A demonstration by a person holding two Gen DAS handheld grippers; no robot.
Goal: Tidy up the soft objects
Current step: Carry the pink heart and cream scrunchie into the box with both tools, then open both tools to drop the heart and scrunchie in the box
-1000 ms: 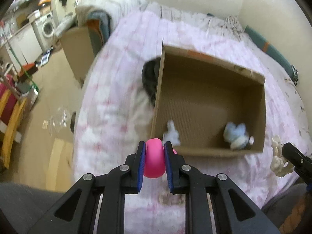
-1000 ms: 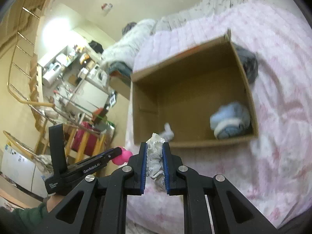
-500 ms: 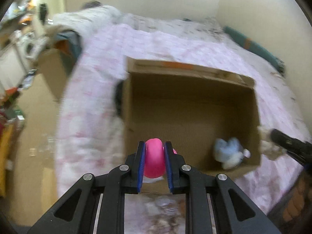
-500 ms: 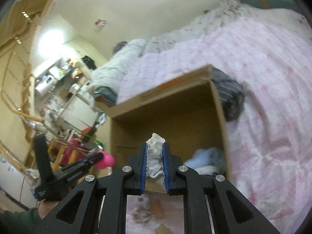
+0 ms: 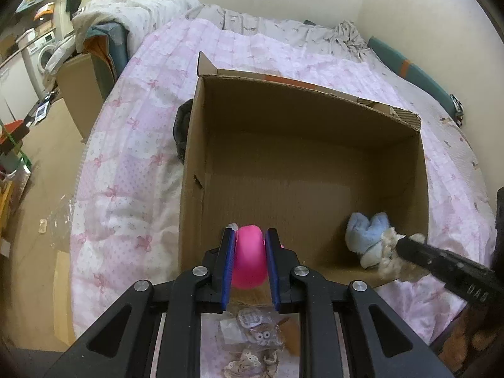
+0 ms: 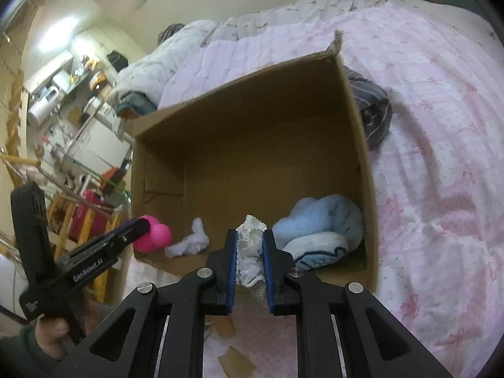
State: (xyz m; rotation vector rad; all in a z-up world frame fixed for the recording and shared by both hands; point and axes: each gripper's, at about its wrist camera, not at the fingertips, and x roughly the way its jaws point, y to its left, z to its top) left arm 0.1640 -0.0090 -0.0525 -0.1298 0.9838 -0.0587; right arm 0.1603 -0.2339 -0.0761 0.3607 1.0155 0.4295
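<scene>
Two soft toys held over a cardboard box (image 5: 315, 145).
Left gripper (image 5: 249, 263) clamped on squashy pink toy (image 5: 249, 261); right gripper (image 6: 249, 260) pinching limp white cloth (image 6: 249, 252), likely light, gripped mid-body.

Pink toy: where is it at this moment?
The pink toy is clamped in the left tool at the near left corner of the cardboard box, close to the white cloth on the box floor.
</scene>
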